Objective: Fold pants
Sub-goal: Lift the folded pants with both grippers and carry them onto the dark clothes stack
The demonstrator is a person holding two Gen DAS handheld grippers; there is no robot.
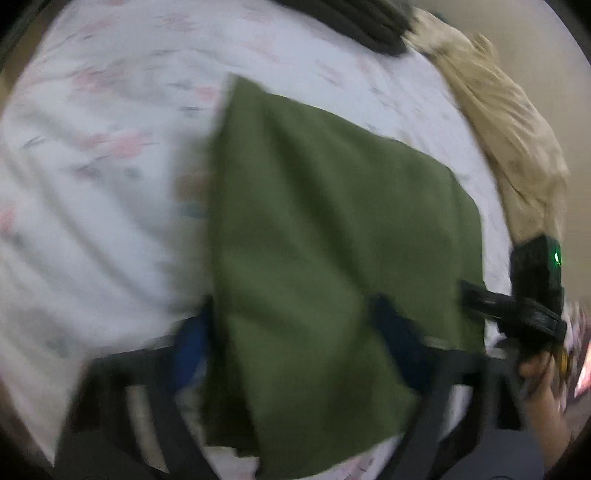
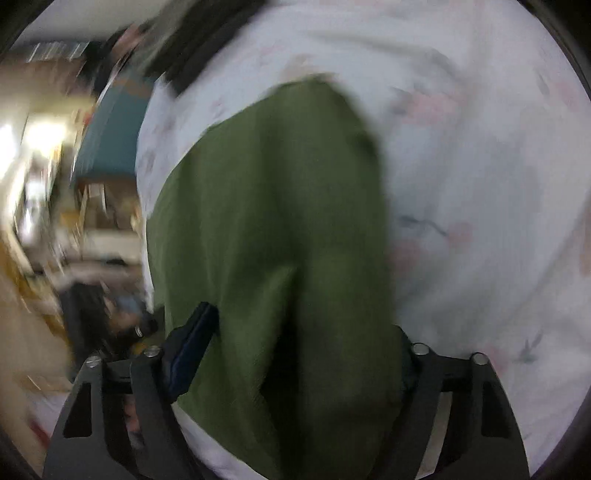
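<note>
The green pants (image 1: 325,229) lie folded into a thick oblong on the white flowered bedsheet (image 1: 103,177). My left gripper (image 1: 291,332) is over their near end, jaws apart, and the cloth runs between its blue pads (image 1: 192,343) without being pinched. In the right wrist view the pants (image 2: 273,206) stretch away from my right gripper (image 2: 299,347). It stands open with cloth bunched between its fingers; one blue pad (image 2: 192,343) shows and the other is hidden by fabric. The right gripper (image 1: 476,295) also shows at the pants' right edge, held by a hand (image 1: 535,373). Both views are blurred.
A tan crumpled cloth (image 1: 509,129) lies along the bed's far right side, and a dark garment (image 1: 351,26) sits at the bed's far end. The right wrist view shows the sheet (image 2: 480,184) ending at the left, with cluttered room furniture (image 2: 92,221) beyond.
</note>
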